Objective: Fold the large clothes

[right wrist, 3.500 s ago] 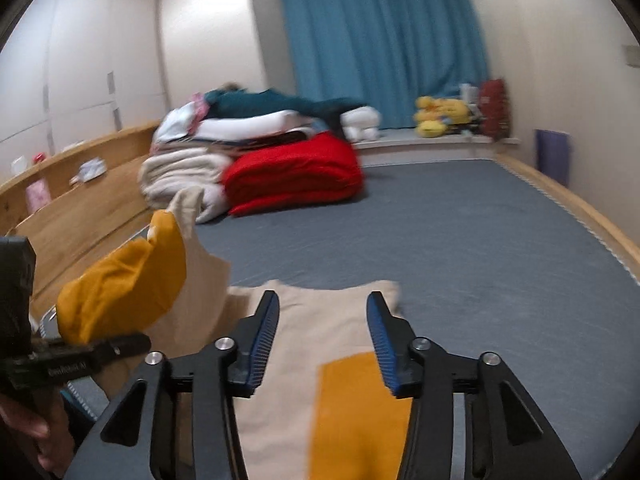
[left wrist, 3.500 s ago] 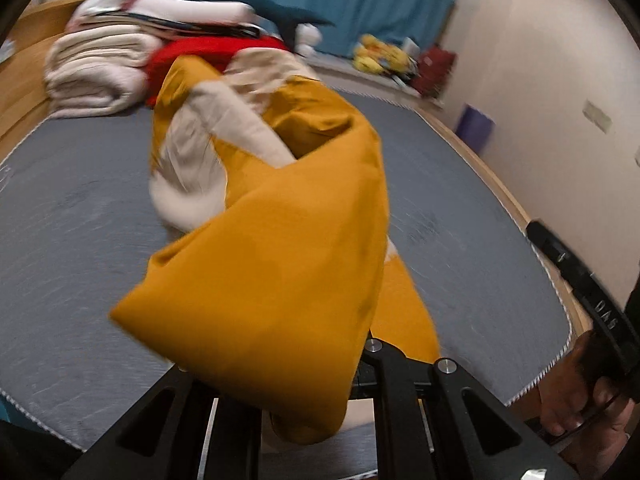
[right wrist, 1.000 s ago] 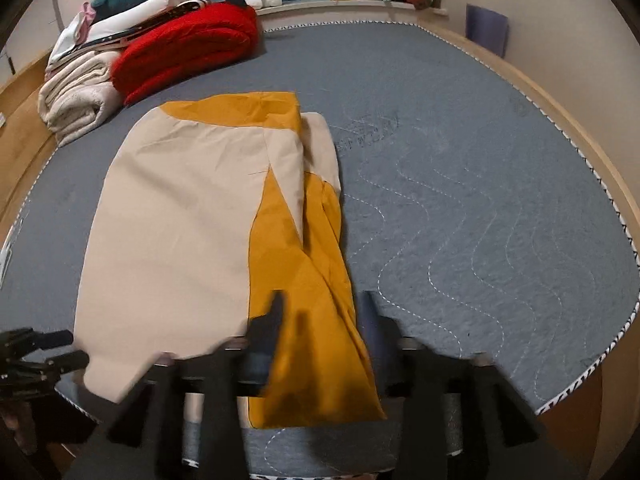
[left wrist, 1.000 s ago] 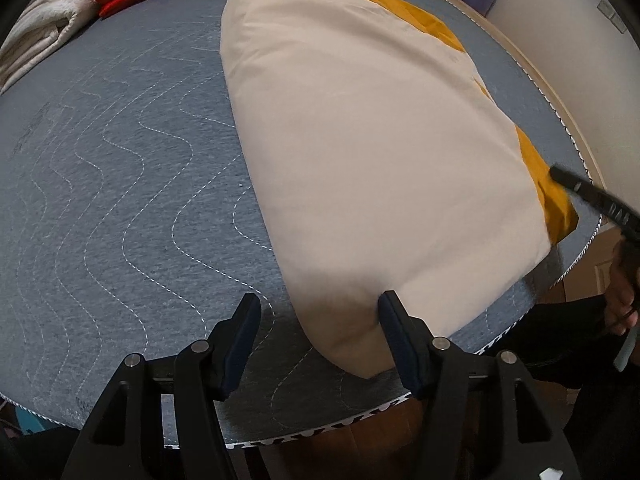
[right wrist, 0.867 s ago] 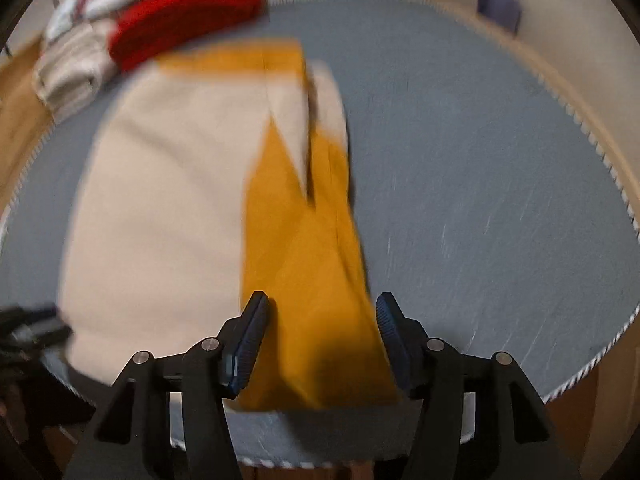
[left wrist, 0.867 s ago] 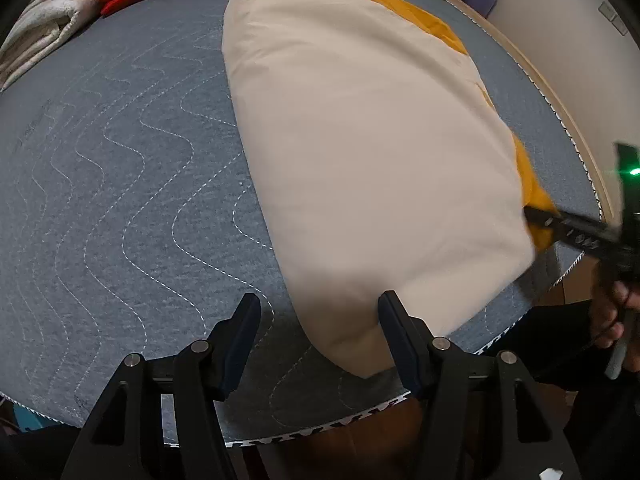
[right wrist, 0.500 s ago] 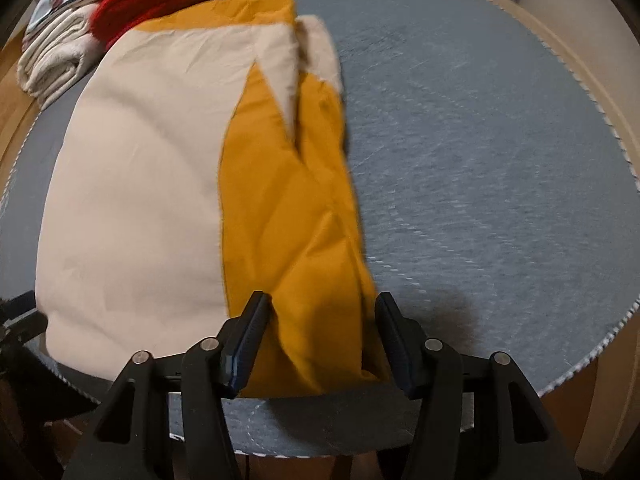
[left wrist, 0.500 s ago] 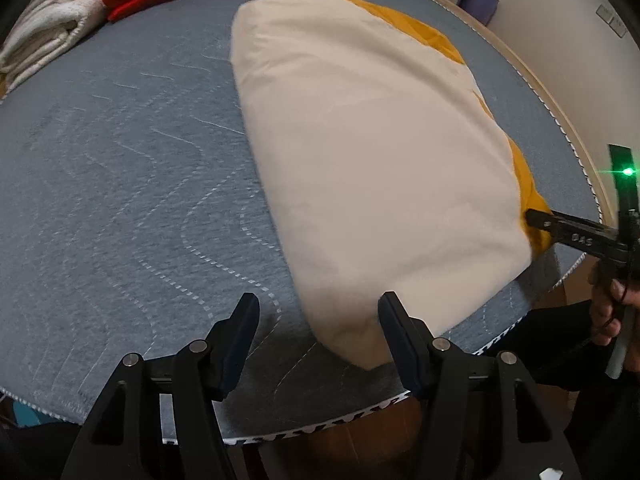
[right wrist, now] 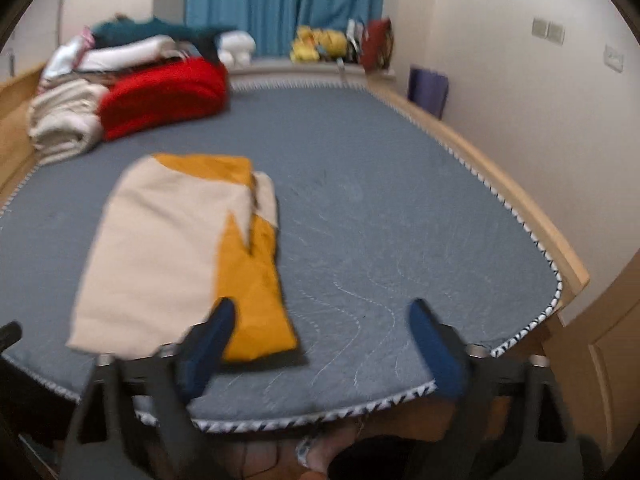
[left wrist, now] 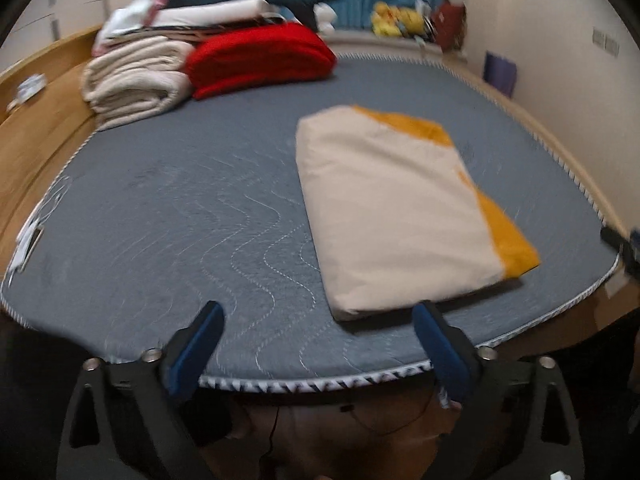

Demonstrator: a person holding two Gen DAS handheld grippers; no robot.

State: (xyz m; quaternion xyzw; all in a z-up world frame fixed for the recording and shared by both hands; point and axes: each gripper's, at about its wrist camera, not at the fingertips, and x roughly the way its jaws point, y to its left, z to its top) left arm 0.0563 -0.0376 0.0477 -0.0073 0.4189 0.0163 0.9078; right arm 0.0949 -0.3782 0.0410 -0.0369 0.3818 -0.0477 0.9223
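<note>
A cream and mustard garment lies folded into a long rectangle on the grey quilted mattress, near its front edge. In the right wrist view the same garment lies left of centre. My left gripper hangs over the front edge of the mattress, its jaws opening wide with nothing between them; the garment's near corner lies just beyond its right finger. My right gripper also has its jaws opening, and they hold nothing; its left finger stands in front of the mustard end. The tip of the right gripper shows at the far right.
Folded cream blankets, a red blanket and a pile of clothes sit at the mattress's far left. A wooden bed frame rims the mattress. Soft toys and a blue curtain stand at the back, a purple bin by the right wall.
Both grippers let go of the garment's near end, opened wide and pulled back and up. The garment now lies flat and smaller in both views.
</note>
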